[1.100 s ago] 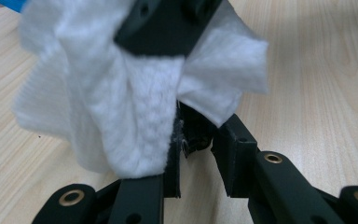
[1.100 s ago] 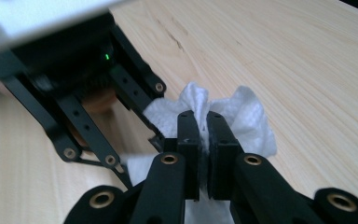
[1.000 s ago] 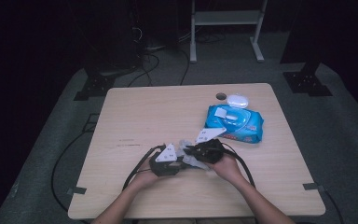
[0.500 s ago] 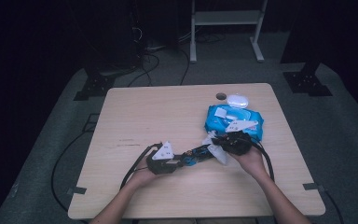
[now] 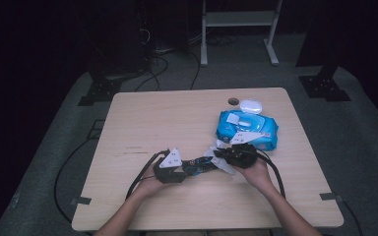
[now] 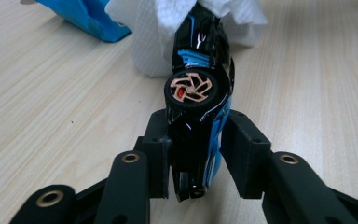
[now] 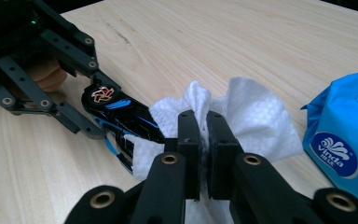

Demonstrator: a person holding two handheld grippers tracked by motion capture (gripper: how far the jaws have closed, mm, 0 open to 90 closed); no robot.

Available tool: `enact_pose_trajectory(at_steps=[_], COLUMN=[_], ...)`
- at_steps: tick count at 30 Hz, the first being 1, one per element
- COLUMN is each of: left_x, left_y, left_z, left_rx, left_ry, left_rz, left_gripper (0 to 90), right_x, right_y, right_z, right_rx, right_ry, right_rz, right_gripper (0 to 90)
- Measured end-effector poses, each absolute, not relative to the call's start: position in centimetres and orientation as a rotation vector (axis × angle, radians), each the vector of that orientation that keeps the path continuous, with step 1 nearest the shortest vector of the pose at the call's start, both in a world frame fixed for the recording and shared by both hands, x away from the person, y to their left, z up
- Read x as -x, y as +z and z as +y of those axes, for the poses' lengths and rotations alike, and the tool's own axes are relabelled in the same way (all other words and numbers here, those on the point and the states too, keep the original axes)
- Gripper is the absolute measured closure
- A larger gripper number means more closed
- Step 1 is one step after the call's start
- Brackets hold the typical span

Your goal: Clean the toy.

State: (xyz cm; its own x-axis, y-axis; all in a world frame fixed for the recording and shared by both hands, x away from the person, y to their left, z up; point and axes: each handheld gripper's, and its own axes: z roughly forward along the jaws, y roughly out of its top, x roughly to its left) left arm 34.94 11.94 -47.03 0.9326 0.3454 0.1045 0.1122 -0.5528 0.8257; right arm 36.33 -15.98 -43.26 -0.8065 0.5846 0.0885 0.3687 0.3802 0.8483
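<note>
Two sets of tongs meet over a glossy black toy car with blue stripes and copper-spoked wheels (image 6: 196, 116), which lies tipped on its side on the pale wooden bench (image 5: 177, 118), near the front edge. The left tongs (image 6: 196, 154) bracket the car's rear end: their jaws have just been opening, and in the left gripper view one pad lies against the car's body while the other stands slightly off it, so the car sits between them unpinched. At the car's far end, the right tongs (image 7: 203, 140) are pressed together on a crumpled white paper wipe (image 7: 242, 116), which drapes over the car's nose and touches it. Just beyond the car, on the right tongs' side, lies a blue soft plastic pack of wipes (image 5: 247, 129); past the pack sits a small white oval case (image 5: 251, 105), close to the bench's far edge.
</note>
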Motion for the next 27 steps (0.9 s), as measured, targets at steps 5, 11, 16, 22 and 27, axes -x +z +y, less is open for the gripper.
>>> enact_pose_trajectory(at_steps=[5,11,16,22,27], left_x=[-34.4,-34.1,-33.9,-33.4,-33.0], left_y=[-47.2,-47.3,-47.6,-47.7,-47.7], left_z=[11.7,11.5,11.3,11.2,11.2], left_rx=[-2.167,-2.175,-2.191,-2.185,-2.196], left_ry=[0.372,0.401,0.366,0.343,0.382], left_rz=[0.262,0.247,0.227,0.195,0.155], left_gripper=[64.0,61.9,54.0,45.4,34.8], right_x=[-35.6,-34.7,-33.7,-32.2,-31.9], right_y=[-43.6,-43.6,-43.5,-43.7,-44.3], right_z=[-16.4,-16.9,-17.3,-17.5,-17.4], right_rx=[-0.837,-0.833,-0.817,-0.788,-0.789], right_ry=[1.447,1.466,1.481,1.456,1.429], right_rz=[2.387,2.4,2.423,2.462,2.492], right_gripper=[85.4,85.5,85.6,85.6,85.5])
